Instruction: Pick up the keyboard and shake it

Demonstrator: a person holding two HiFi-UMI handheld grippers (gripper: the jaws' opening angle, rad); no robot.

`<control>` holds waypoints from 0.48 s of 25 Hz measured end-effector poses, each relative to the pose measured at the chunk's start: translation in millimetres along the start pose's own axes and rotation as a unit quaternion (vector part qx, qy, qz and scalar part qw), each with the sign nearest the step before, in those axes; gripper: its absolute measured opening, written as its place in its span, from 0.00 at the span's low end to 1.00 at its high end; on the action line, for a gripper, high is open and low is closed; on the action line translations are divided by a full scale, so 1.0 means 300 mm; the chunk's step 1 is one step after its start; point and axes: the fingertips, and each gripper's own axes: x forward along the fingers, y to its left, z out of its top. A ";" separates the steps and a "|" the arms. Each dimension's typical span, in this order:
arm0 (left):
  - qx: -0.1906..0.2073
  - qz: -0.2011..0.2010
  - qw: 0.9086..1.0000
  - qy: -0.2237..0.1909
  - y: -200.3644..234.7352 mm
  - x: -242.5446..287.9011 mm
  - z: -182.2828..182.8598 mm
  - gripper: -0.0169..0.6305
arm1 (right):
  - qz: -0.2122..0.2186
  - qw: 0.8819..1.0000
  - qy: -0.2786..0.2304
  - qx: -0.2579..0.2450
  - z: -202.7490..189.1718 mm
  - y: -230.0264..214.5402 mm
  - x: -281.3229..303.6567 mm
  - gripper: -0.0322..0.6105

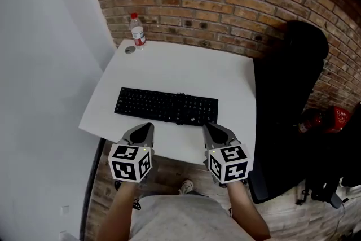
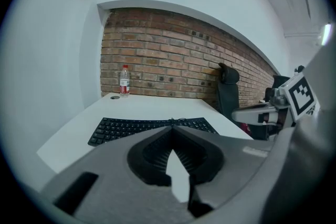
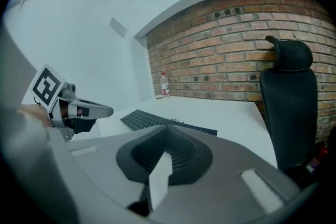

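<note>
A black keyboard (image 1: 166, 106) lies flat on the white table (image 1: 175, 70), near its front edge. Both grippers hover just in front of it, above the table's edge, apart from the keyboard. My left gripper (image 1: 148, 126) is shut and holds nothing, its tip short of the keyboard's left half. On the other side, my right gripper (image 1: 208, 127) is shut and empty too, near the keyboard's right end. In the left gripper view the keyboard (image 2: 149, 128) stretches past the shut jaws (image 2: 172, 128). The right gripper view shows the keyboard (image 3: 163, 122) beyond its tip (image 3: 167, 127).
A water bottle (image 1: 137, 30) with a red cap stands at the table's far left corner, with a small round lid (image 1: 130, 49) beside it. A black office chair (image 1: 287, 104) stands right of the table. A brick wall runs behind. Something red (image 1: 330, 118) lies on the floor at the right.
</note>
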 end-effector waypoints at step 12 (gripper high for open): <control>0.001 0.005 1.000 0.007 0.080 0.061 -0.024 0.02 | 0.001 1.000 0.015 0.006 -0.028 -0.078 0.075 0.07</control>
